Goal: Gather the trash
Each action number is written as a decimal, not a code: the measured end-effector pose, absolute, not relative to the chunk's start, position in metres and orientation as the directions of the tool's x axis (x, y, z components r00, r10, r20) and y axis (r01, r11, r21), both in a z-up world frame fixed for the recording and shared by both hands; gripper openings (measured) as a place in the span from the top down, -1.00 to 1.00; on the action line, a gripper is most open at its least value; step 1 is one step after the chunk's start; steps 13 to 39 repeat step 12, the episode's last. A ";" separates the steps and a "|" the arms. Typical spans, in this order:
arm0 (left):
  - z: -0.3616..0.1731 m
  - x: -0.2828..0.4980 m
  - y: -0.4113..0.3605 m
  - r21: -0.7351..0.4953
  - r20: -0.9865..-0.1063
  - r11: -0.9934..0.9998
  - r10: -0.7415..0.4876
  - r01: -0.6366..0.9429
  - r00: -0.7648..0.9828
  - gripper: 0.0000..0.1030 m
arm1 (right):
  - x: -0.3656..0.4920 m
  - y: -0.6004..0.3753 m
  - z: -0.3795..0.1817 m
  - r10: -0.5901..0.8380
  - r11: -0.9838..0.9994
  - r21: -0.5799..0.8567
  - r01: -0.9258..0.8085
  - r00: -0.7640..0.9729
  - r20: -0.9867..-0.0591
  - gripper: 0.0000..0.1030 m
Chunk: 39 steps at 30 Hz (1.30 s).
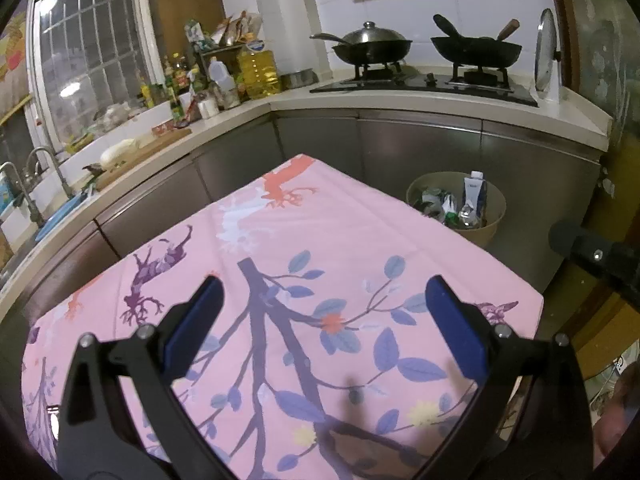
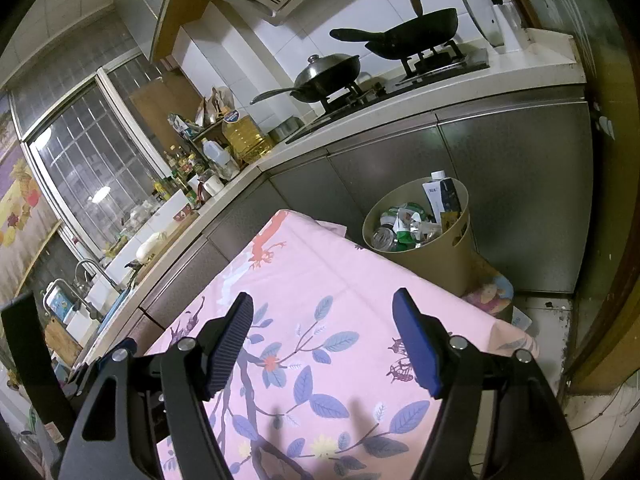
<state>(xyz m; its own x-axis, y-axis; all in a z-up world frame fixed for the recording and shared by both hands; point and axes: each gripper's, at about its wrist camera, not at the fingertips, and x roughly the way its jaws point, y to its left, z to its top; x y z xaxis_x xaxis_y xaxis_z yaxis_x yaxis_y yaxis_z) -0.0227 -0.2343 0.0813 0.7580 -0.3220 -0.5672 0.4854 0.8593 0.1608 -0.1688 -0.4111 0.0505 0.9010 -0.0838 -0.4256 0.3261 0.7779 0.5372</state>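
The trash (image 2: 404,228) sits in a beige bin (image 2: 460,256) ahead and to the right of both hand-held grippers, past the far right edge of the surface (image 1: 360,232), which carries a pink floral cloth. A tall carton (image 2: 444,196) stands upright against the bin's far wall; the rest is a crumpled jumble, probably plastic bottles and wrappers, too tangled to sort out. In the left wrist view the surface's edge cuts off the bin's lower part; the right wrist view shows its full side and a patterned thing under it, only partly visible. The left hand-held gripper (image 1: 324,324) has its blue pads wide apart over the cloth, with nothing between them. The right hand-held gripper (image 2: 324,344) is likewise spread wide and empty. At the right edge of the left wrist view a dark part of the other tool pokes in. Beyond the bin, two woks (image 1: 372,46) stand on the stove (image 1: 424,84); the counter (image 1: 240,112) to the left is crowded with bottles.
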 end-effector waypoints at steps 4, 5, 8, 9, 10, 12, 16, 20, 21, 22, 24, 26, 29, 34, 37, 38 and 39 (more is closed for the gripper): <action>0.078 -0.023 -0.236 0.165 -0.571 0.850 -0.332 0.500 0.751 -0.88 | -0.169 -0.411 0.048 -0.088 0.774 0.539 0.333 0.899 -0.429 -0.35; 0.078 -0.023 -0.236 0.167 -0.572 0.848 -0.332 0.503 0.750 -0.88 | -0.169 -0.410 0.046 -0.090 0.773 0.539 0.336 0.898 -0.430 -0.35; 0.078 -0.024 -0.236 0.172 -0.574 0.842 -0.336 0.511 0.747 -0.88 | -0.170 -0.408 0.042 -0.092 0.770 0.540 0.340 0.897 -0.433 -0.35; 0.078 -0.024 -0.236 0.174 -0.574 0.842 -0.335 0.511 0.747 -0.88 | -0.170 -0.409 0.041 -0.092 0.770 0.540 0.340 0.896 -0.434 -0.35; 0.077 -0.023 -0.236 0.174 -0.576 0.841 -0.334 0.512 0.746 -0.88 | -0.170 -0.408 0.041 -0.091 0.770 0.540 0.340 0.896 -0.434 -0.35; 0.077 -0.023 -0.236 0.170 -0.580 0.842 -0.334 0.512 0.743 -0.88 | -0.170 -0.409 0.041 -0.091 0.770 0.541 0.340 0.896 -0.434 -0.35; 0.077 -0.023 -0.236 0.170 -0.580 0.842 -0.334 0.512 0.743 -0.88 | -0.170 -0.409 0.041 -0.091 0.770 0.541 0.340 0.896 -0.434 -0.35; 0.077 -0.023 -0.236 0.170 -0.580 0.842 -0.334 0.512 0.743 -0.88 | -0.170 -0.409 0.041 -0.091 0.770 0.541 0.340 0.896 -0.434 -0.35; 0.077 -0.023 -0.236 0.170 -0.580 0.842 -0.334 0.512 0.743 -0.88 | -0.170 -0.409 0.041 -0.091 0.770 0.541 0.340 0.896 -0.434 -0.35; 0.077 -0.023 -0.236 0.170 -0.580 0.842 -0.334 0.512 0.743 -0.88 | -0.170 -0.409 0.041 -0.091 0.770 0.541 0.340 0.896 -0.434 -0.35; 0.077 -0.023 -0.236 0.170 -0.580 0.842 -0.334 0.512 0.743 -0.88 | -0.170 -0.409 0.041 -0.091 0.770 0.541 0.340 0.896 -0.434 -0.35; 0.077 -0.023 -0.236 0.170 -0.580 0.842 -0.334 0.512 0.743 -0.88 | -0.170 -0.409 0.041 -0.091 0.770 0.541 0.340 0.896 -0.434 -0.35; 0.077 -0.023 -0.236 0.170 -0.580 0.842 -0.334 0.512 0.743 -0.88 | -0.170 -0.409 0.041 -0.091 0.770 0.541 0.340 0.896 -0.434 -0.35; 0.077 -0.023 -0.236 0.170 -0.580 0.842 -0.334 0.512 0.743 -0.88 | -0.170 -0.409 0.041 -0.091 0.770 0.541 0.340 0.896 -0.434 -0.35; 0.077 -0.023 -0.236 0.170 -0.580 0.842 -0.334 0.512 0.743 -0.88 | -0.170 -0.409 0.041 -0.091 0.770 0.541 0.340 0.896 -0.434 -0.35; 0.077 -0.023 -0.236 0.170 -0.580 0.842 -0.334 0.512 0.743 -0.88 | -0.170 -0.409 0.041 -0.091 0.770 0.541 0.340 0.896 -0.434 -0.35; 0.077 -0.023 -0.236 0.170 -0.580 0.842 -0.334 0.512 0.743 -0.88 | -0.170 -0.409 0.041 -0.091 0.770 0.541 0.340 0.896 -0.434 -0.35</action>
